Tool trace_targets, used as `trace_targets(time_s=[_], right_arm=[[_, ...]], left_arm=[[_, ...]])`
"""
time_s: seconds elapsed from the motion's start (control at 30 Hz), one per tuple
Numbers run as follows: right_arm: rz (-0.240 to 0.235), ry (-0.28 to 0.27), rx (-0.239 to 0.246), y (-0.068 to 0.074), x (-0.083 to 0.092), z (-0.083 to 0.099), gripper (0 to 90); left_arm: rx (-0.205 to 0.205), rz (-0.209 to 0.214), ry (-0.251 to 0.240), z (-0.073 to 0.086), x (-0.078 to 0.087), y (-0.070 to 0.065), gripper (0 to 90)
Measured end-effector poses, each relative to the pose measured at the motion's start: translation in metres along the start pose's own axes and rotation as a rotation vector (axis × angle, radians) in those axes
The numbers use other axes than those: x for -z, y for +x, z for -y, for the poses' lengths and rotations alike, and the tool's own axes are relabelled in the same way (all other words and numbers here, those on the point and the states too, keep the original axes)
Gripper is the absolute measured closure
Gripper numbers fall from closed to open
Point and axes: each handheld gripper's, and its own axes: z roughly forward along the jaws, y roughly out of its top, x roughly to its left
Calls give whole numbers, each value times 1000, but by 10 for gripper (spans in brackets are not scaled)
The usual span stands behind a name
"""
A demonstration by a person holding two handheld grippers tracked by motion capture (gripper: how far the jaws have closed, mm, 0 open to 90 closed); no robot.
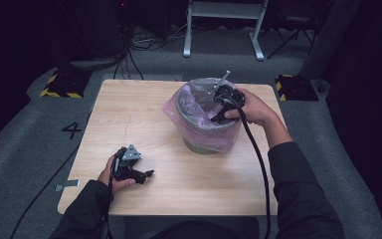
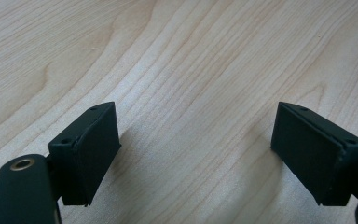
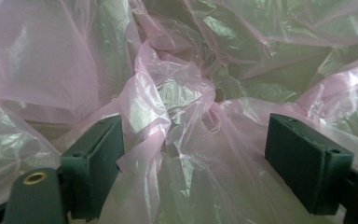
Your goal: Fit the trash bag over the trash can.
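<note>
Your right tongs (image 1: pixel 218 115) hang over the grey bin (image 1: pixel 206 142), which stands on the counter (image 1: pixel 144 109) at about 1 o'clock from the counter's middle, lined with a pink plastic bag (image 1: pixel 179 107) that drapes over its rim. Your right hand (image 1: pixel 251 107) comes in from the 3 o'clock side, wrist bent, so the tongs point down and inward into the bin's mouth. In the right gripper view the jaws stand wide apart; crumpled pink film (image 3: pixel 168 121) bulges up between them and brushes the left pad, but the pads do not pinch it.

Your left tongs (image 1: pixel 146 174) lie low near the counter's 7 o'clock edge, well apart from the bin. Your left hand (image 1: pixel 114 174) wraps the body from behind, forearm coming in from the bottom, jaws pointing toward 3 o'clock. In the left gripper view the jaws are spread wide over bare wood (image 2: pixel 191 70), with nothing between them.
</note>
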Motion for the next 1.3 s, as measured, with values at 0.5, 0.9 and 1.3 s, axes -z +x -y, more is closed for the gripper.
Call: trace_targets(time_s=[0.5,0.9,1.3], right_arm=[[24,-18,-29,1,0,1,203],[64,-78,-39,2,3,4,226],[55,-138,-86,2,9,6,194]], left_arm=[[0,0,0,0,0,0,151],[0,0,0,0,0,0,151],[-1,-1,0,0,0,0,151]])
